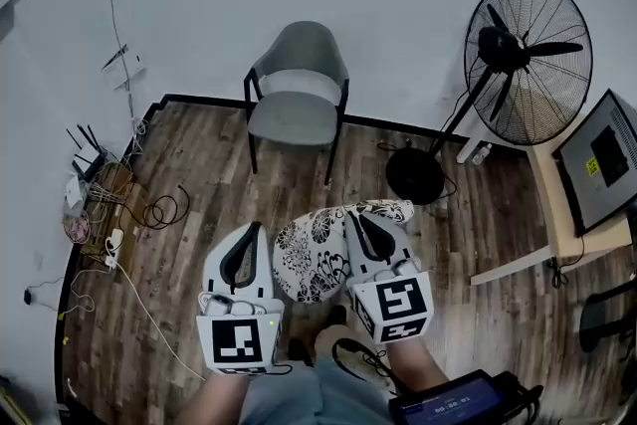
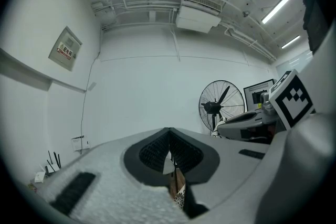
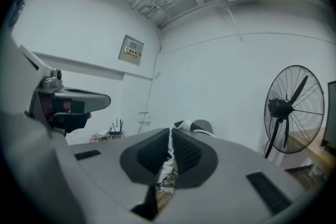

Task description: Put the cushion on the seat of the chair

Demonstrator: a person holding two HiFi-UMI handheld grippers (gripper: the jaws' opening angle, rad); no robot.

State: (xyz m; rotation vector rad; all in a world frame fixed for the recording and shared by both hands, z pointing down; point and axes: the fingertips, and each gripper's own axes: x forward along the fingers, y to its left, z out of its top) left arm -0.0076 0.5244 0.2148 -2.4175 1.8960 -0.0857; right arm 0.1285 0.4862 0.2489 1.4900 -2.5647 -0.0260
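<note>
I hold both grippers out level, side by side. The left gripper [image 1: 251,234] and the right gripper [image 1: 356,220] each have their jaws clamped tight on an edge of the one flowered cushion [image 1: 312,256], which hangs between them above the wood floor [image 1: 199,174]. One grey chair [image 1: 297,95] stands ahead, well apart. One fan [image 1: 526,55] stands to its right.

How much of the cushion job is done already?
Done: the flowery cushion is picked up. In hand: the left tongs and right tongs are both shut on its edges, holding it between them. Left: the grey chair stands ahead with its seat bare, so the cushion has yet to be brought over and laid there.
</note>
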